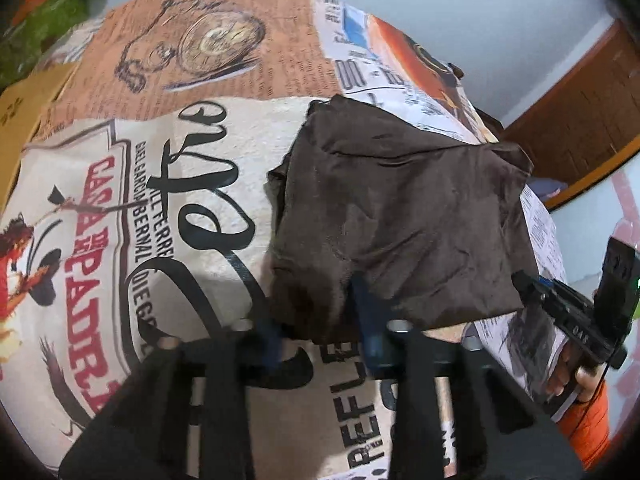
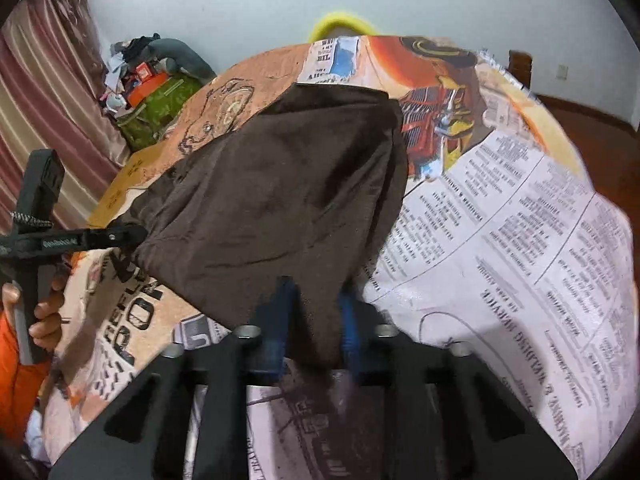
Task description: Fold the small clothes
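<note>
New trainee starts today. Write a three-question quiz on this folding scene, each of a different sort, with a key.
1. True or false: the brown garment lies on a printed tablecloth.
2. Which grippers are clamped on the garment's near edge? A) left only B) right only C) both
3. Fill in: the sleeve of the person holding the tools is ____.

Key:
1. True.
2. C: the left gripper and the right gripper each pinch cloth between blue fingers.
3. Orange, seen on the sleeve.
</note>
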Demonstrator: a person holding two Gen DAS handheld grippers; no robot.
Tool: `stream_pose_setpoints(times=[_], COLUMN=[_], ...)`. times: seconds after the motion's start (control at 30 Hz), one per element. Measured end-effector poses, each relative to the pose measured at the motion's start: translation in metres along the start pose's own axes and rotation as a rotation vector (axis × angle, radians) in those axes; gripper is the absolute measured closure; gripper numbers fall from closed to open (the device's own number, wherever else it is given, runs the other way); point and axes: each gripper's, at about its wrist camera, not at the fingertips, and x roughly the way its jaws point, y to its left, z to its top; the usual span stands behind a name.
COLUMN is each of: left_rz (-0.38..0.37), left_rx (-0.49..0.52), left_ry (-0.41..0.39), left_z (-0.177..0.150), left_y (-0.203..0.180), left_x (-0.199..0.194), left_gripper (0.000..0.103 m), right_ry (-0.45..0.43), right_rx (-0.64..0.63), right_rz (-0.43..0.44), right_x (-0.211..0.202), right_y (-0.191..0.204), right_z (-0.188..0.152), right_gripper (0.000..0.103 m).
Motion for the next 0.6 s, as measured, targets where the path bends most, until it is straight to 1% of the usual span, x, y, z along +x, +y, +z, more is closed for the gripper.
stream_pose_setpoints(times=[0.03,0.13,0.27,0.4,0.5,0.53,0.57,0.6], left_rz=[0.004,-0.006,-0.037,-0.052,-0.015,0.005,0.028,0.062], left_rx=[0.010,0.012,0.007,0.055,0.100,0.111,0.120,0.129], left_ry=[-0.001,-0.004,0.014,0.054,0.061,0.057,0.049,0.039], left_z=[-0.002,-0.011,-0.036,-0.067,-0.088,-0.093,-0.098,-0.100], left_y=[-0.003,-0.005,-0.009,-0.021,-0.031,-0.034,-0.034,-0.035], left_x=[-0.003,-0.014,-0.030,-0.041,-0.048,-0.050,-0.052,-0.055], left_gripper=[0.086,0.088,0.088,0.088,0.084,0.082,0.077,0.075], right_ry=[0.005,0.010,0.020,0.041,0.057,0.065,0.074,0.086], right_rx=[0.009,0.015,-0.012,-0.025,-0.024,-0.024,-0.024,-0.028], right_rz=[0.016,0.036,0.035,0.029,0.025,0.021,0.017,0.009], right_x=[-0.001,-0.009,-0.021,-0.033,-0.042,-0.044,-0.045,-0.045], right_y=[-0.001,-0.002,0.005,0.006,0.003,0.002,0.001,0.000], right_z=[-0.001,-0.005,-0.017,-0.032,-0.044,-0.049,-0.053,-0.057], right_gripper=[0.094,0.095,0.095,0.095,0.095,0.095,0.095,0.095])
